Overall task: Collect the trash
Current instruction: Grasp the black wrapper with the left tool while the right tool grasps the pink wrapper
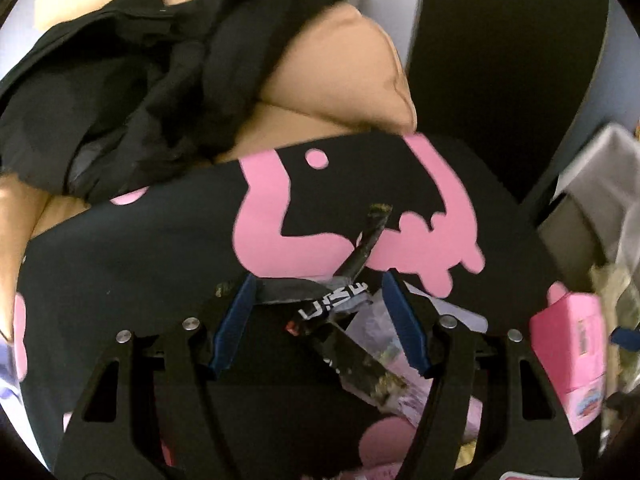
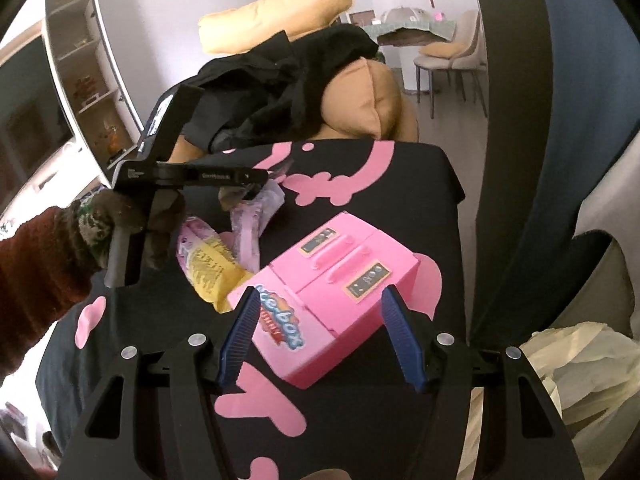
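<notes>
My left gripper (image 1: 320, 280) is shut on a crumpled black wrapper (image 1: 332, 310) with white print. The wrapper spans the gap between the blue pads, and a lilac wrapper (image 1: 374, 320) bunches under it. Both are above a black table cover with pink shapes (image 1: 160, 248). From the right wrist view, the left gripper (image 2: 260, 178) hangs over the table's far left with wrappers (image 2: 248, 216) dangling beneath. My right gripper (image 2: 320, 292) is open, low over a pink toy box (image 2: 340, 280) lying between its fingers. Beside the box lies a yellow snack wrapper (image 2: 212, 272).
A white plastic bag (image 2: 568, 360) stands open off the table's right edge. Tan sofa cushions (image 2: 360, 96) with black clothes (image 2: 272, 80) piled on them lie behind the table. A gloved hand with a brown sleeve (image 2: 40, 272) grips the left tool.
</notes>
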Demonstrator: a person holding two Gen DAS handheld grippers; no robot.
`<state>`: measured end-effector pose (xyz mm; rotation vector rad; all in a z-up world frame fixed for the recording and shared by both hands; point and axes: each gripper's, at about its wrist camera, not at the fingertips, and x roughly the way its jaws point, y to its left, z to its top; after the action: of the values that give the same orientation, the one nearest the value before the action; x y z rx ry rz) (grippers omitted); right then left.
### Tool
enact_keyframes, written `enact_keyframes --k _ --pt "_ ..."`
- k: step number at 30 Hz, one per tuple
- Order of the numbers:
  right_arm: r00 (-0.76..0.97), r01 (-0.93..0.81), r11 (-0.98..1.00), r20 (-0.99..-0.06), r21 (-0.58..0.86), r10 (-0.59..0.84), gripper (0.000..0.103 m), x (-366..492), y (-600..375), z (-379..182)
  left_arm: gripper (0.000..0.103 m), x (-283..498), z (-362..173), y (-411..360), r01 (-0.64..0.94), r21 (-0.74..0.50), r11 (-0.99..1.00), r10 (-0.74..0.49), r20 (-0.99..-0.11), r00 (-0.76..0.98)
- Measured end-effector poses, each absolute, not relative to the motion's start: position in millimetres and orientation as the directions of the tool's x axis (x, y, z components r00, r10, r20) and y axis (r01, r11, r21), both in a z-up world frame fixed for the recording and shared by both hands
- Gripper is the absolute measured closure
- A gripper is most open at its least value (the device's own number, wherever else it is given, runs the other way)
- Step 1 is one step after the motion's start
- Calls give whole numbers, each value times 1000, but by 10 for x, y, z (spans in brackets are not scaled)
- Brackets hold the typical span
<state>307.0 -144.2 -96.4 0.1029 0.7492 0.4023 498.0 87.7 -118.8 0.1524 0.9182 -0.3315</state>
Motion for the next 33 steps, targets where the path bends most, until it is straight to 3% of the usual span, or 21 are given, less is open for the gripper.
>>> enact_keyframes --k 3,7,13,17,21,29,33 --pt "653 -307 920 -649 244 390 43 3098 -1469 -999 67 4943 -1282 838 357 33 934 -185 -807 561" --pt "650 -309 920 -652 242 390 44 3101 -1448 -999 68 4731 -1236 969 337 -16 941 -219 -788 575" --pt "639 -373 907 -654 198 405 43 3091 -1212 -924 68 3967 -886 1410 251 -133 959 -271 -693 668" --pt "619 -426 891 -669 154 412 44 3163 -946 -847 68 3484 -807 1721 175 -222 959 -281 -687 670" --pt "591 -498 864 -701 71 398 64 3406 -556 -775 68 2929 -825 2032 94 -308 947 -285 -661 694" --pt "568 -494 869 -772 -40 287 65 3941 -36 -961 68 2478 -1137 2301 -30 -365 931 -259 -713 652" --pt "511 -475 880 -811 9 284 65 4152 28 -1059 68 2328 -1152 2410 -42 -379 924 -255 -695 673"
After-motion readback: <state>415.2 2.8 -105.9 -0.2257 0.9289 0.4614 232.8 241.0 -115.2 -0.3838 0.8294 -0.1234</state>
